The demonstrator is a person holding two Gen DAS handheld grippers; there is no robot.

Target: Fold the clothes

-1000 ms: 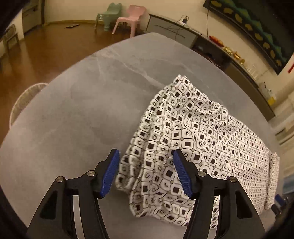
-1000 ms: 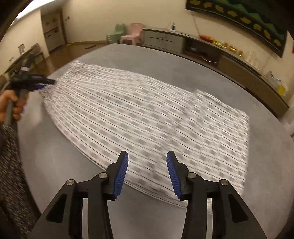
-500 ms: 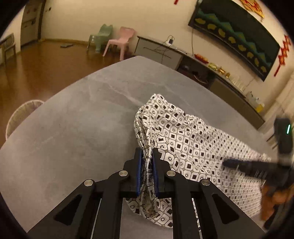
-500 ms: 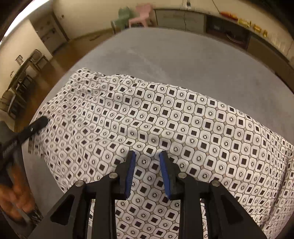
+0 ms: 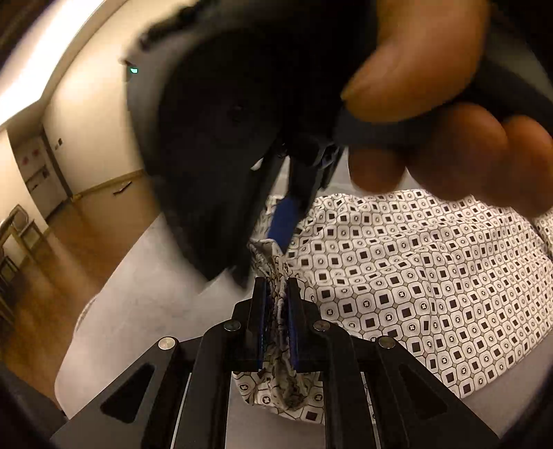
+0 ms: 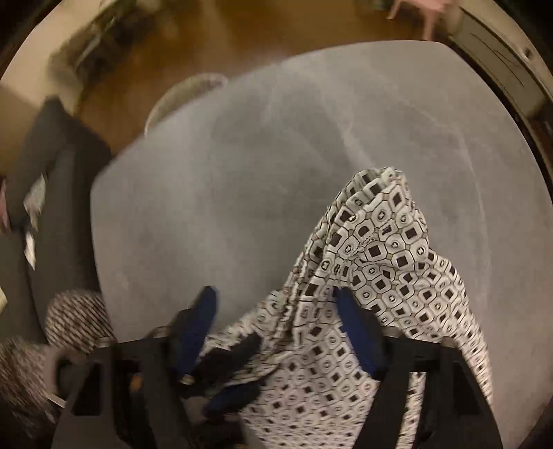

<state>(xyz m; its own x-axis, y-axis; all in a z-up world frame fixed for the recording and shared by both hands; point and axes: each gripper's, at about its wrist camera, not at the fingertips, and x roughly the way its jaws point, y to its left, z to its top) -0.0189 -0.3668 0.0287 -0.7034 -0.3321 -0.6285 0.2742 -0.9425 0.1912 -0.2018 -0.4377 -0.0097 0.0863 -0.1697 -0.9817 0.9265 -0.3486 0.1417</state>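
Observation:
A white garment with a black square print (image 5: 414, 276) lies on the grey table (image 5: 145, 311). My left gripper (image 5: 276, 293) is shut on a bunched edge of the garment. My right gripper (image 6: 276, 297) is open, its blue pads (image 6: 352, 321) spread either side of a raised fold of the garment (image 6: 380, 248). In the left wrist view the right gripper (image 5: 287, 221) and the hand holding it hang close above the left one, filling the top of the frame. The left gripper's dark tip (image 6: 228, 359) shows low in the right wrist view.
The grey table (image 6: 276, 155) stretches away beyond the garment. A white wicker chair (image 6: 186, 93) stands at its far edge on the wooden floor (image 5: 52, 259). A pink chair (image 6: 425, 10) stands further back.
My right gripper has opened and swung over to the left gripper's end of the garment. The left gripper stays shut on the bunched edge and has lifted it.

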